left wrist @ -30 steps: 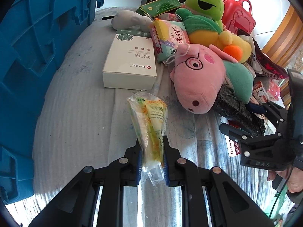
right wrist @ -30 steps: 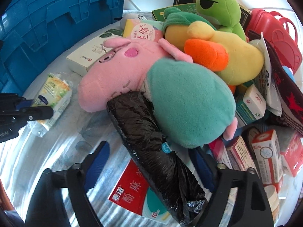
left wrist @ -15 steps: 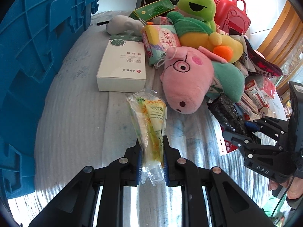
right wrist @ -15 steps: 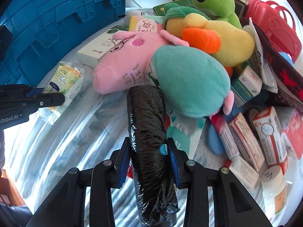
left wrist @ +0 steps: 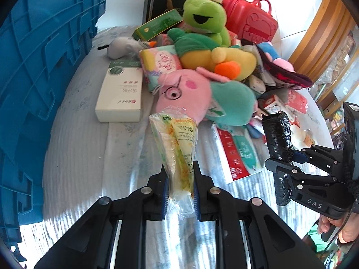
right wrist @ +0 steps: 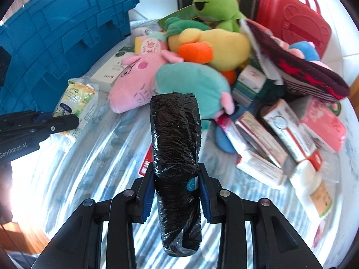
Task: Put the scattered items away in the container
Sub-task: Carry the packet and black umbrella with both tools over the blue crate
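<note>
In the left wrist view the left gripper (left wrist: 179, 186) sat at bottom centre, its jaws closed down on the lower end of a yellow-green plastic packet (left wrist: 176, 143) that stood up above the striped cloth (left wrist: 76, 148); the packet's print was too small to read and its clear tail hung blurred between the fingers. At the right edge of that frame the right gripper (left wrist: 283, 157) was partly cut off, clamped around a black plastic-wrapped roll (left wrist: 278, 134). The right wrist view showed the same roll (right wrist: 176, 148) upright at centre, pinched between the blue pads (right wrist: 204, 198) and covering the cloth behind it, its bottom end hanging below the fingers. The blue crate (left wrist: 40, 78) filled the left side of both frames, its rim and inside out of view. In the upper middle lay the pile: a pink pig plush (right wrist: 139, 76) with its body half hidden by a teal part, a yellow duck plush (right wrist: 215, 44), a green frog plush (right wrist: 215, 4), a red case (right wrist: 294, 22) cropped at the right, and a white box (left wrist: 121, 96) beside the crate. Small cartons at right were blurred.
</note>
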